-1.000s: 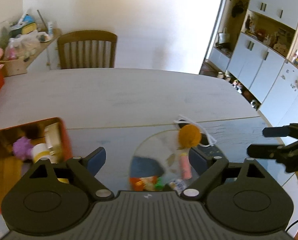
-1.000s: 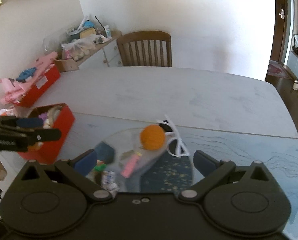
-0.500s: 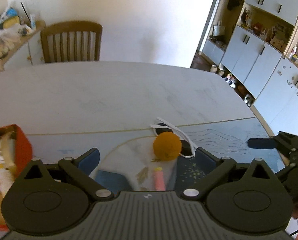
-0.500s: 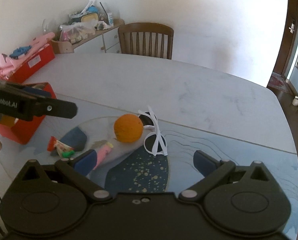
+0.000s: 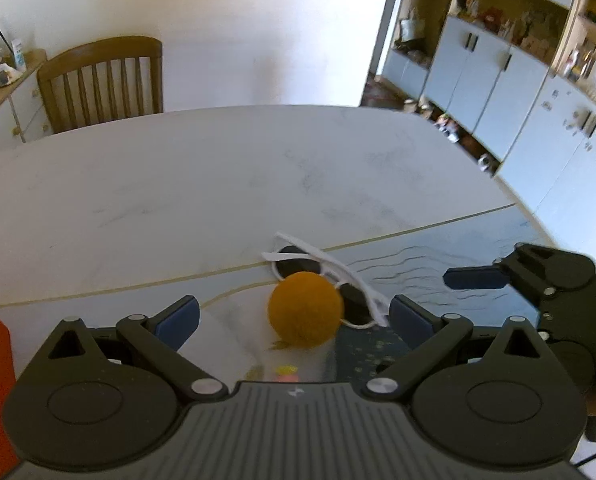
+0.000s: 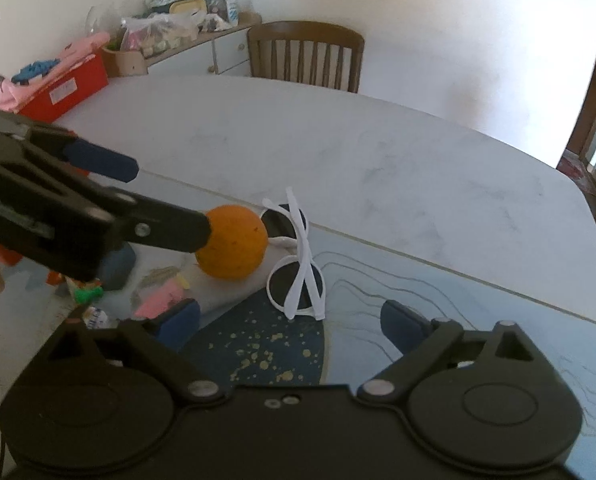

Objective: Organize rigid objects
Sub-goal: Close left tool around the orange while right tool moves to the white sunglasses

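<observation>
Round orange ball [image 6: 232,247], mid-frame, partly hides white-framed sunglasses [image 6: 298,264]; left gripper [image 5: 294,317] and right gripper [image 6: 290,320] gape wide, both empty.

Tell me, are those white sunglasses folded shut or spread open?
Folded. In the right wrist view, the white sunglasses have both arms crossed flat over the dark lenses as they lie beside the orange ball.

Matt orange ball [image 5: 305,314], glossy white plastic sunglasses [image 6: 298,264], smooth marbled table [image 5: 218,184].
</observation>
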Action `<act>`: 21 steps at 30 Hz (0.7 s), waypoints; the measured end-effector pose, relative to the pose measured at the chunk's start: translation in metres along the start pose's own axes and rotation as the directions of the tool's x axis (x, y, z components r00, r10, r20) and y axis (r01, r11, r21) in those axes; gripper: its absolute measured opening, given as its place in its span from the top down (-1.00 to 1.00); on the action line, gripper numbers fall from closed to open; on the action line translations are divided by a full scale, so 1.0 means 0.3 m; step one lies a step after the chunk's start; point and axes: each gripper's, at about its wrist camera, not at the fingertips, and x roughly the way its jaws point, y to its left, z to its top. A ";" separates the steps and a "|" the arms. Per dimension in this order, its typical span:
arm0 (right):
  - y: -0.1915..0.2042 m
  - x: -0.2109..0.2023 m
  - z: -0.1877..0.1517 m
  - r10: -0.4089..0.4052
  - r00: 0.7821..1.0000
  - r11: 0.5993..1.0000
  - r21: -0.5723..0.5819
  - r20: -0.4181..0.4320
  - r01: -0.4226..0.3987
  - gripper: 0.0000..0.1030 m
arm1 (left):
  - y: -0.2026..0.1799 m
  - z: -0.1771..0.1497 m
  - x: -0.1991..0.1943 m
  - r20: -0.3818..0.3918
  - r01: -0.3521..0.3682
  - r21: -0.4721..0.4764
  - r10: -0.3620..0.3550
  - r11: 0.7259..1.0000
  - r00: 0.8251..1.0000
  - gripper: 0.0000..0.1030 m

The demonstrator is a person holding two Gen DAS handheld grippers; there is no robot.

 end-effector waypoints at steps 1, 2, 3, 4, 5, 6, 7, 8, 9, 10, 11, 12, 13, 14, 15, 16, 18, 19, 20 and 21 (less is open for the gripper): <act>0.000 0.010 0.002 0.005 1.000 1.000 -0.005 -0.002 -0.005 -0.83 | -0.002 -0.002 0.014 -0.001 -0.013 0.005 0.013 1.000 1.000 -0.98; 0.001 0.019 0.004 0.009 1.000 1.000 -0.010 -0.004 -0.009 -0.82 | -0.001 0.000 0.026 -0.001 -0.010 0.007 0.010 1.000 1.000 -0.98; 0.001 0.029 0.006 0.010 1.000 1.000 -0.016 -0.006 -0.010 -0.80 | 0.000 0.001 0.039 -0.006 -0.006 0.006 0.007 1.000 1.000 -0.98; 0.001 0.040 0.008 0.009 1.000 1.000 -0.023 -0.007 -0.010 -0.77 | 0.001 0.002 0.051 -0.013 -0.008 0.003 0.008 1.000 1.000 -0.98; -0.001 0.050 0.009 0.011 1.000 1.000 -0.026 -0.009 -0.011 -0.72 | 0.003 0.004 0.064 -0.021 -0.006 0.000 0.006 1.000 1.000 -0.98; -0.003 0.060 0.010 0.014 1.000 1.000 -0.026 -0.011 -0.014 -0.70 | 0.004 0.004 0.076 -0.027 -0.003 0.000 0.003 1.000 1.000 -0.98; -0.005 0.071 0.012 0.017 1.000 0.999 -0.027 -0.013 -0.017 -0.67 | 0.003 0.003 0.086 -0.031 -0.002 0.003 0.002 1.000 1.000 -0.98; -0.006 0.080 0.013 0.019 1.000 0.999 -0.030 -0.014 -0.019 -0.61 | 0.001 0.002 0.098 -0.037 -0.007 0.010 0.007 1.000 0.999 -0.97; -0.006 0.090 0.014 0.021 1.000 0.999 -0.034 -0.015 -0.021 -0.57 | -0.002 0.000 0.105 -0.042 -0.016 0.019 0.017 1.000 0.999 -0.96; -0.007 0.100 0.016 0.020 1.000 0.999 -0.037 -0.018 -0.021 -0.52 | -0.003 0.000 0.115 -0.046 -0.020 0.027 0.021 0.999 0.999 -0.96; -0.009 0.111 0.015 0.018 1.000 0.999 -0.038 -0.021 -0.019 -0.49 | -0.005 0.002 0.124 -0.048 -0.020 0.032 0.021 0.999 0.999 -0.95; -0.012 0.119 0.017 0.018 1.000 0.999 -0.036 -0.020 -0.019 -0.49 | -0.006 0.003 0.131 -0.050 -0.021 0.034 0.023 0.999 0.998 -0.91; -0.015 0.126 0.018 0.020 1.000 0.999 -0.034 -0.019 -0.021 -0.48 | -0.006 0.004 0.136 -0.051 -0.020 0.034 0.022 0.999 0.998 -0.87; -0.018 0.131 0.019 0.022 1.000 0.999 -0.033 -0.015 -0.023 -0.43 | -0.005 0.007 0.143 -0.055 -0.015 0.033 0.017 0.999 0.998 -0.80; -0.019 0.136 0.020 0.024 1.000 0.999 -0.036 -0.013 -0.025 -0.41 | -0.006 0.009 0.151 -0.059 -0.012 0.033 0.014 0.999 0.998 -0.71; -0.019 0.142 0.021 0.026 1.000 0.999 -0.042 -0.014 -0.027 -0.43 | -0.006 0.011 0.158 -0.063 -0.009 0.033 0.012 0.999 0.998 -0.66; -0.014 0.148 0.023 0.019 1.000 0.998 -0.062 -0.004 -0.019 -0.42 | -0.007 0.013 0.172 -0.073 -0.003 0.033 0.005 0.999 0.997 -0.48; -0.014 0.151 0.024 0.021 1.000 0.998 -0.066 0.000 -0.021 -0.40 | -0.006 0.012 0.177 -0.075 0.002 0.032 0.000 0.999 0.997 -0.45; -0.014 0.153 0.025 0.022 1.000 0.998 -0.067 0.005 -0.021 -0.36 | -0.007 0.012 0.181 -0.078 0.007 0.032 -0.004 0.999 0.997 -0.36; -0.014 0.153 0.026 0.020 1.000 0.997 -0.069 0.009 -0.019 -0.33 | -0.007 0.011 0.185 -0.082 0.012 0.033 -0.010 0.999 0.997 -0.26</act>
